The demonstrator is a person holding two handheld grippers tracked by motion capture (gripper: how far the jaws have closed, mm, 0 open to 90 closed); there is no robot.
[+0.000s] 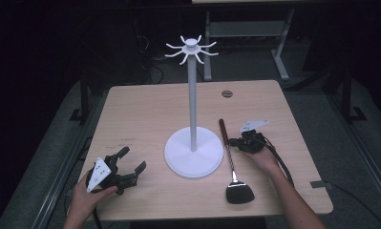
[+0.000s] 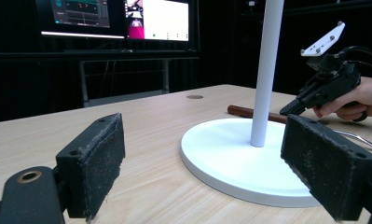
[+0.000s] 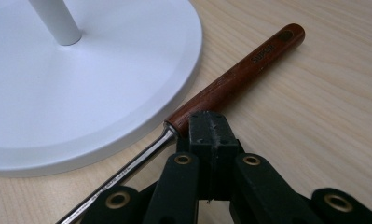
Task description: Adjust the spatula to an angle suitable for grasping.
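A spatula with a red-brown wooden handle [image 1: 222, 132] and a black blade [image 1: 239, 193] lies flat on the table, right of a white hook stand [image 1: 193, 95]. My right gripper [image 1: 232, 141] is shut, jaws pressed together. Its tip [image 3: 207, 122] sits against the handle [image 3: 249, 70] where the wood meets the metal shaft, with nothing between the jaws. The left gripper [image 1: 133, 160] rests low at the table's front left and stands open; its pads [image 2: 97, 158] hold nothing. The left gripper view also shows the right gripper [image 2: 291, 108] beyond the stand's round base [image 2: 230, 154].
The stand's round white base [image 1: 176, 160] lies close to the spatula's shaft, and its top carries several hooks [image 1: 192, 47]. A round cable hole [image 1: 227, 93] sits near the table's far edge. Monitors [image 2: 118, 16] glow behind the table.
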